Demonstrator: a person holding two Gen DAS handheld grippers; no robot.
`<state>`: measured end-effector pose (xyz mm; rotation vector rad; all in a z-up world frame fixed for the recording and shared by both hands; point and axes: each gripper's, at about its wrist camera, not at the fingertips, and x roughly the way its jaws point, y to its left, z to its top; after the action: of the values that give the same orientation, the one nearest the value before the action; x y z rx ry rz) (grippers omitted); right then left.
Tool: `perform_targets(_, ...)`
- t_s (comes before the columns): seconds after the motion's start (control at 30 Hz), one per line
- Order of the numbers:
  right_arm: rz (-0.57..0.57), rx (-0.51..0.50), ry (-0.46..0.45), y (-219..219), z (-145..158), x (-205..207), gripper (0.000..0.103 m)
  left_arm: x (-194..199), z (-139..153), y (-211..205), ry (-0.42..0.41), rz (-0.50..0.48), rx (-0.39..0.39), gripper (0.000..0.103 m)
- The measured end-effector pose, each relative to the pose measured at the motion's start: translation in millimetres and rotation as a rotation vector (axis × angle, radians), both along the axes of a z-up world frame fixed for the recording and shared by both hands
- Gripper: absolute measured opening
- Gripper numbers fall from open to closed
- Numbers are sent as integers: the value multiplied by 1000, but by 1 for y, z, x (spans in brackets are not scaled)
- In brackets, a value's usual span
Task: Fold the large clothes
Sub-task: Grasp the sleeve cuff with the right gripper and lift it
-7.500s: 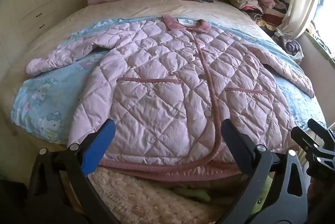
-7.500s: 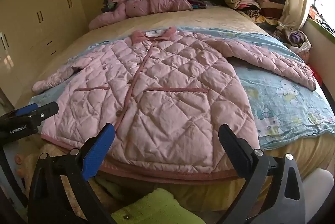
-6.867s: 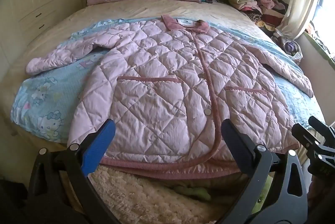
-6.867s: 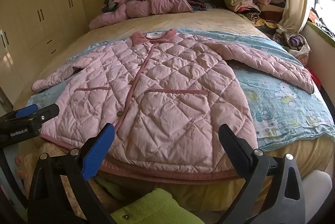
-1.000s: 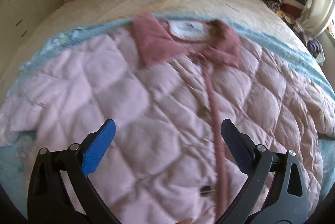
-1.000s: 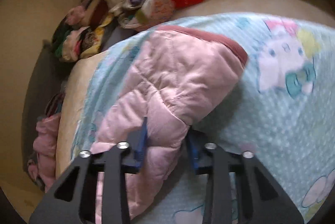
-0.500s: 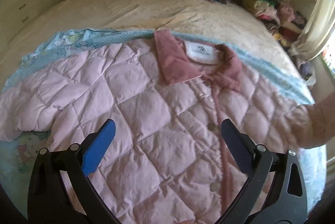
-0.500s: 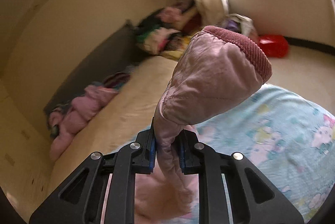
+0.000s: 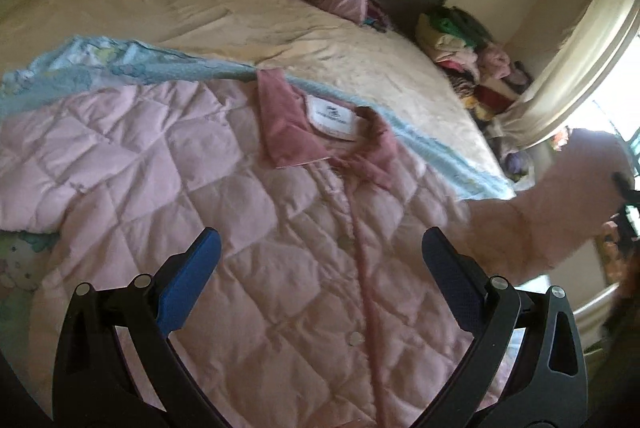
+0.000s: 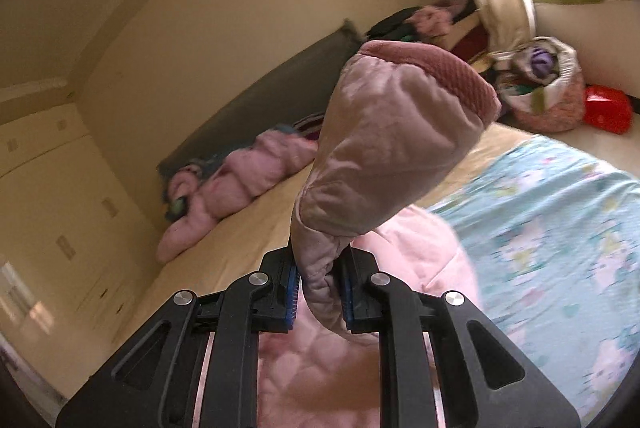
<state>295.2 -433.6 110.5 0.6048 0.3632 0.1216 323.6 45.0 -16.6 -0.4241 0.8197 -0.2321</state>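
While clamped, sleeve (image 10: 384,164) between fingers (image 10: 290,292).

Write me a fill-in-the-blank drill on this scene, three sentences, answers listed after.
1. The right tongs are shut on the jacket's ____, lifted off the bed.
2. The left tongs are ____, hovering over the jacket and gripping nothing.
3. The white label sits inside the jacket's ____.

Missing words: sleeve; open; collar
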Motion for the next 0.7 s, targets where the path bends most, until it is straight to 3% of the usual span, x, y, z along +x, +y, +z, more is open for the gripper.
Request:
perform_targets(0.3,162,-63,26,100,-13,23,16,-3,0,21,-2,7,-139,94)
perform_targets(0.7,244,-242,157,205,-85,41,16,-1,-8,29,21,-46,-275,94)
